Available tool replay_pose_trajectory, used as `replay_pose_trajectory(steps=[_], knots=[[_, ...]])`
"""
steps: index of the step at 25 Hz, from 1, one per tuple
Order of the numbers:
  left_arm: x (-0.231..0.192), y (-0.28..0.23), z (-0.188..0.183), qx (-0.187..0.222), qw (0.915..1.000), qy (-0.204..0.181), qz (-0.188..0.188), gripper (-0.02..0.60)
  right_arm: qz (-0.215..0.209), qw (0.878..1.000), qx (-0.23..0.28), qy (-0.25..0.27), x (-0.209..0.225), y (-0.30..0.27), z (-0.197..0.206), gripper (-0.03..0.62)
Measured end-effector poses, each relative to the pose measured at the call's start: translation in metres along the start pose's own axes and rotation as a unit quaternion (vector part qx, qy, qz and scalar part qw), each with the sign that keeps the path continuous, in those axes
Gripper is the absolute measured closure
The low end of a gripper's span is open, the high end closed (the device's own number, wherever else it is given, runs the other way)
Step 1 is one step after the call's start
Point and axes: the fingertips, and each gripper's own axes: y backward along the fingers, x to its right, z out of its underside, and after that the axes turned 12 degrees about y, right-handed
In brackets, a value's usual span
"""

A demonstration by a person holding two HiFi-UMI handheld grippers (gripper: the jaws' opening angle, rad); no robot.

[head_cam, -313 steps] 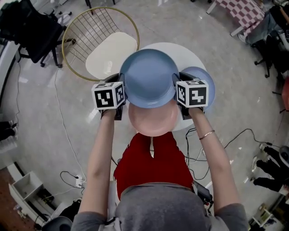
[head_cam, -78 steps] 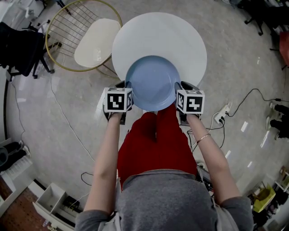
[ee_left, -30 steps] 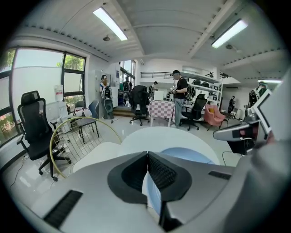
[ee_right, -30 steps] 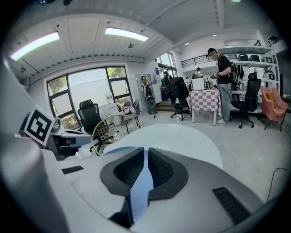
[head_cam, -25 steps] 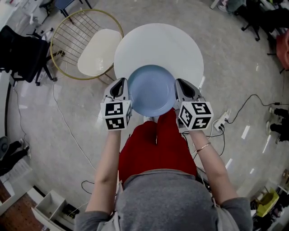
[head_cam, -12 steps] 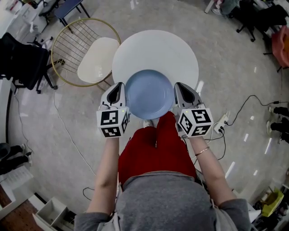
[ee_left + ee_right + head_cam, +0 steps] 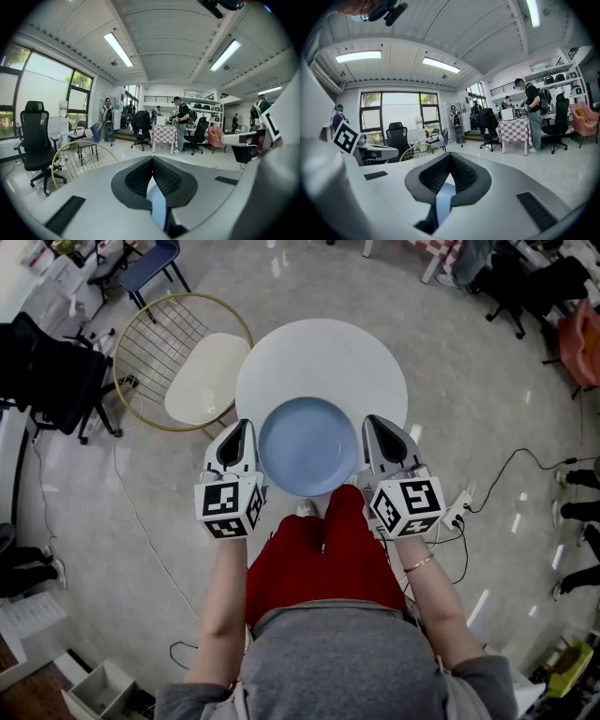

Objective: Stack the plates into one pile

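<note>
A light blue plate (image 7: 308, 445) shows from above at the near edge of the round white table (image 7: 322, 357). Whatever is under it is hidden. My left gripper (image 7: 242, 432) is shut on the plate's left rim and my right gripper (image 7: 375, 430) is shut on its right rim. In the left gripper view the blue rim (image 7: 158, 206) sits pinched between the dark pads of the left gripper (image 7: 153, 164). The right gripper view shows the same: a strip of blue rim (image 7: 443, 199) in the right gripper (image 7: 450, 161). Both views look out level across the room.
A gold wire chair with a cream seat (image 7: 202, 371) stands left of the table, and a black office chair (image 7: 47, 371) farther left. Cables and a power strip (image 7: 459, 502) lie on the floor at the right. People, desks and chairs fill the far room.
Both grippers keep their hold on the blue plate. Their marker cubes have drawn slightly nearer to the person. The pink plate and second blue plate seen long before no longer show.
</note>
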Motion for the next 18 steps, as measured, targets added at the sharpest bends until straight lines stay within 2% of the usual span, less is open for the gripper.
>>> replay_pose_trajectory(steps=[18], knots=[[0.011,0.024,-0.033,0.039,0.9989,-0.021,0.016,0.566,0.009,0.998,0.062,0.013,0.000,0.023,-0.047,0.566]])
